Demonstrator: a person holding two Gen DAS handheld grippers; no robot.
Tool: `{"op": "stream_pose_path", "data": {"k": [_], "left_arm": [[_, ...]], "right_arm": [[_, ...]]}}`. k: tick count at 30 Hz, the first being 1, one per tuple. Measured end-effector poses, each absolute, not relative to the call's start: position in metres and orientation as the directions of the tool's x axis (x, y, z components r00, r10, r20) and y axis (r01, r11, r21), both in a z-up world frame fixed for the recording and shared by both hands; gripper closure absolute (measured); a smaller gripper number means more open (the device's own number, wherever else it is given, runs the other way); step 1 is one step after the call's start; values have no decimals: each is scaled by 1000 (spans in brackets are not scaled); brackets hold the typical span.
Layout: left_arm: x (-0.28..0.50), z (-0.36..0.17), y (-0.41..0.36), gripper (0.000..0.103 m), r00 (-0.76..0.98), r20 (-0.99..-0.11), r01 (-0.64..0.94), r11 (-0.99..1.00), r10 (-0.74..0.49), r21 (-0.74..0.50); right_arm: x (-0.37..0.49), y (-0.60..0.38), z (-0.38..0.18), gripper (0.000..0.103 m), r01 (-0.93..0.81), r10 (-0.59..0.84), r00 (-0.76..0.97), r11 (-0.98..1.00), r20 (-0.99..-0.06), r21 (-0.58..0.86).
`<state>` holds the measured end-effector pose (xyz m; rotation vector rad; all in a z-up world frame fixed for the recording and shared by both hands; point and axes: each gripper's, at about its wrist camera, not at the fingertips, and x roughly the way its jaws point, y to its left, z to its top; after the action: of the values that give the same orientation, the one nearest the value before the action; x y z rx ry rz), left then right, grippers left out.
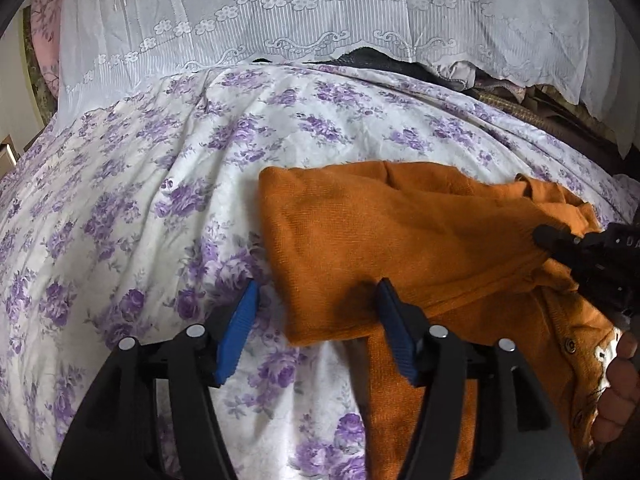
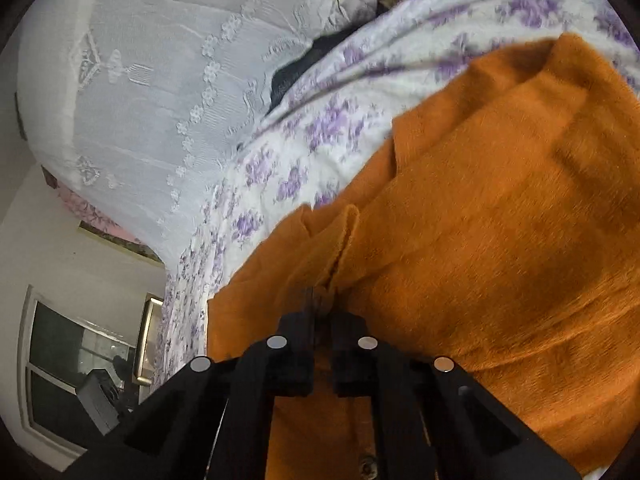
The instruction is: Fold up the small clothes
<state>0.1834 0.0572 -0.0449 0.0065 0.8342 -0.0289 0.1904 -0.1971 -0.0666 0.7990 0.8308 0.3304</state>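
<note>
Two hand-held grippers working orange cardigan [image 1: 400, 232] on bed [image 1: 140, 200]: right hand-held gripper [image 2: 320, 296] pinching fabric fold near bed's right edge, left hand-held gripper [image 1: 316, 320] gaping wide, straddling folded sleeve edge, gripping nothing; next, probably carrying pinched part across.

The bed [image 1: 168, 184] was spread with a white sheet printed in purple flowers, rumpled into long creases. An orange knitted garment [image 1: 360, 224] lay directly on it toward the near right side, partly doubled over itself, its buttoned edge showing. At the far side a white lace cloth [image 1: 280, 20] draped down to the sheet.
</note>
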Motion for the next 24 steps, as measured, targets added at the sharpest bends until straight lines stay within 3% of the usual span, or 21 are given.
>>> {"op": "stream_pose_path", "data": {"k": [6, 16, 24], "left_arm": [[180, -42, 58, 34, 688, -726, 30, 1000, -20, 1], [185, -46, 64, 31, 663, -748, 1, 1000, 3, 5], [212, -13, 48, 30, 687, -727, -3, 1000, 2, 0]], "right_arm": [[176, -236, -28, 97, 23, 424, 738, 761, -525, 648], [185, -271, -63, 96, 157, 400, 676, 742, -619, 652], [166, -279, -23, 86, 140, 320, 771, 758, -550, 637]]}}
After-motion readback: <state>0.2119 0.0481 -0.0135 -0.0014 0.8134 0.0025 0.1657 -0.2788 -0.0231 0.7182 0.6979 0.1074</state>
